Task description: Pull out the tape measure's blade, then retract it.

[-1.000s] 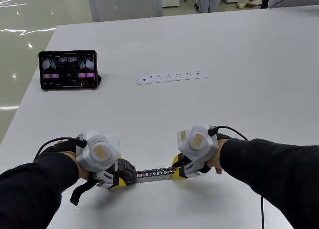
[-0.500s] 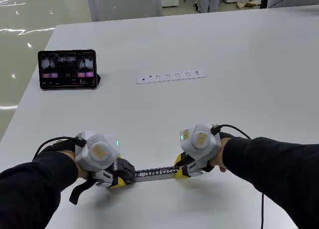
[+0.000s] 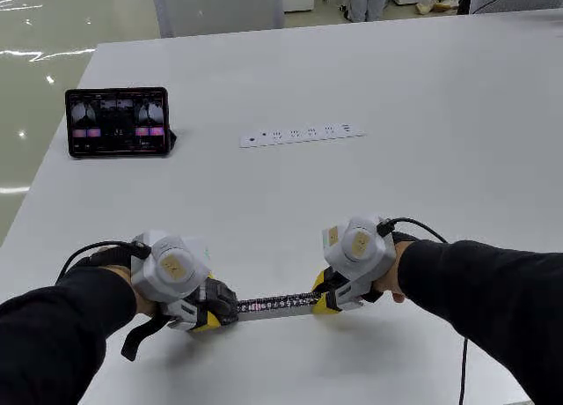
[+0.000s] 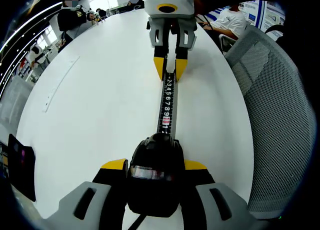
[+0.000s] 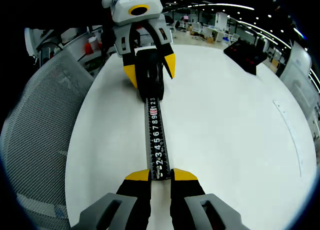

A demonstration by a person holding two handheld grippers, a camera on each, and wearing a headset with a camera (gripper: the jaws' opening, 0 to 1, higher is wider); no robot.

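The left gripper is clamped around the black tape measure case, a yellow-tipped jaw on each side. From between those jaws the blade runs straight out — flat along the white table — to the right gripper, whose jaws pinch narrowly on the blade's end. A short run of blade is out; I judge the pull part-done — the whole retraction is left.
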